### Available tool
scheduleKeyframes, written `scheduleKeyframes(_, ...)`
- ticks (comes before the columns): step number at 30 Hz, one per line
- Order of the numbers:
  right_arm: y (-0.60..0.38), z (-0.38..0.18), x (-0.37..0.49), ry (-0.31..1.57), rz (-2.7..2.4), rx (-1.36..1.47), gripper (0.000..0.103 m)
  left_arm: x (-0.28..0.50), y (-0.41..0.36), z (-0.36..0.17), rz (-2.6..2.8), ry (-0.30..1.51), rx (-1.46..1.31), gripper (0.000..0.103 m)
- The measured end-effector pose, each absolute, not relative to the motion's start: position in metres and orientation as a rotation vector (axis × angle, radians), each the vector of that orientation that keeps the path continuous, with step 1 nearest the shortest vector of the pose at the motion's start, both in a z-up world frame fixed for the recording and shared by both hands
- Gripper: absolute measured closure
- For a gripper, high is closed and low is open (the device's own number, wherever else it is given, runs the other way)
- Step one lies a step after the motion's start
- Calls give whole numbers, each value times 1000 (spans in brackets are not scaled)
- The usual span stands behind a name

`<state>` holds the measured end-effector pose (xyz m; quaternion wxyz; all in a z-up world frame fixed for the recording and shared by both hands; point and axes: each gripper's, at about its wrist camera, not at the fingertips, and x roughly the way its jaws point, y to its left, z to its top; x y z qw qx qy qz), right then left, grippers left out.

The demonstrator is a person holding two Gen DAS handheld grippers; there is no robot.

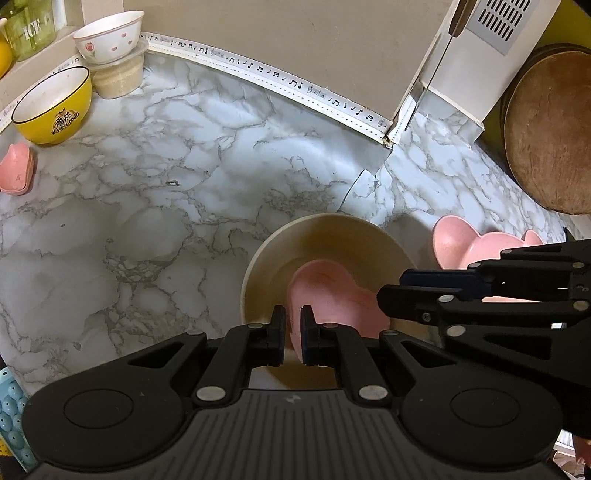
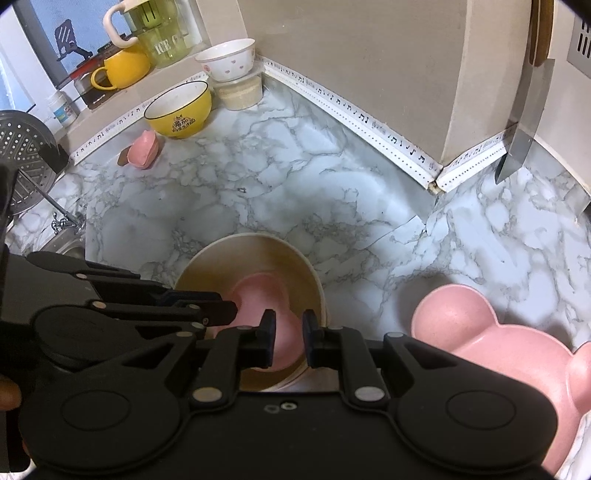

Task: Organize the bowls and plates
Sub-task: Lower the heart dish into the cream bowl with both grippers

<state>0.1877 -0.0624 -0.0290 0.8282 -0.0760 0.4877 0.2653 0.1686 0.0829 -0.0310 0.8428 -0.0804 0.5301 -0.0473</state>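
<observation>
Marble-patterned countertop (image 2: pixel 295 177), beige wall (image 2: pixel 351 55)

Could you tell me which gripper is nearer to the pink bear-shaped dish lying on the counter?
Right. The right gripper sits just left of the pink bear-shaped dish, over the beige bowl; the left gripper is beyond it, at that bowl's far side.

Marble-patterned counter (image 2: pixel 295 177), taken as landmark. Music-note trim (image 2: pixel 354 110) runs along its back edge. Knife (image 2: pixel 524 122) hangs above its right rear. Green pitcher (image 2: pixel 162 33), yellow mug (image 2: pixel 123 68) stand on the ledge behind its left corner. Colander (image 2: pixel 22 147), left of it. Round wooden board (image 1: pixel 550 129) leans at its right end.
</observation>
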Motion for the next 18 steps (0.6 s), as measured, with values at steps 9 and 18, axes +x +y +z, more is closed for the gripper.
scheduleKeyframes(9, -73, -18, 176, 983, 604, -142, 88, 155, 82, -18, -121, 1060, -156, 95)
scheduleKeyframes(18, -91, -1, 156, 884, 654, -127, 87, 131, 75, 4, -110, 947, -83, 94)
